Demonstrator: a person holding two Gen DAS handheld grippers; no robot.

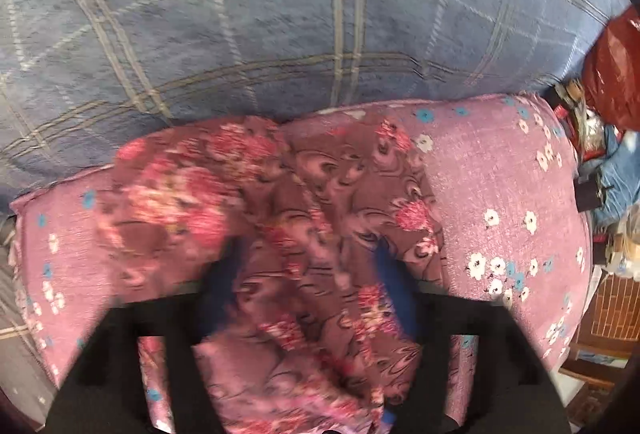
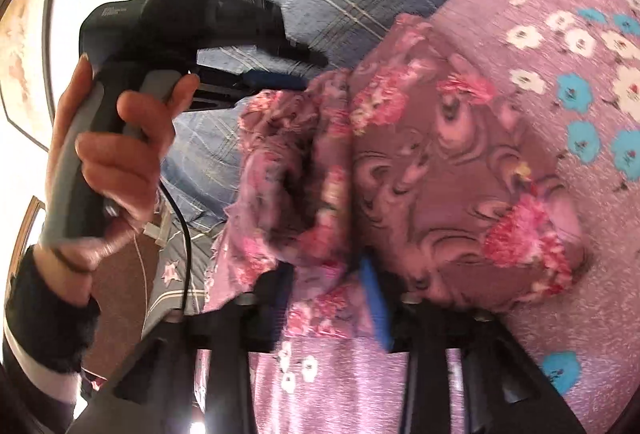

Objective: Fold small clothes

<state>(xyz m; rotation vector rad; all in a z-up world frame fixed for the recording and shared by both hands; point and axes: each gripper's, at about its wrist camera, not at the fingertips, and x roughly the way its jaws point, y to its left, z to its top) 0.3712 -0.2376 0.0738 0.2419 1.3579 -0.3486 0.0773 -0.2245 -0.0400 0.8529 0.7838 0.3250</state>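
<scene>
A maroon garment with pink flowers [image 1: 320, 201] lies crumpled on a pink cushion printed with white and blue flowers [image 1: 500, 173]. My left gripper [image 1: 308, 290] points down over it with its jaws wide apart. The cloth lies loose between the blue pads [image 1: 394, 294]. In the right wrist view the same garment [image 2: 440, 161] sits bunched on the cushion [image 2: 540, 53]. My right gripper [image 2: 328, 294] is open, and a fold of the cloth hangs between its fingers. A hand [image 2: 112, 161] holds the left gripper [image 2: 308, 71] at the garment's far edge.
A blue plaid bedcover [image 1: 280, 13] spreads beyond the cushion. At the right edge lie a red plastic bag [image 1: 612, 73], a blue cloth [image 1: 616, 177] and small clutter. A black cable [image 2: 184, 234] hangs from the left gripper's handle.
</scene>
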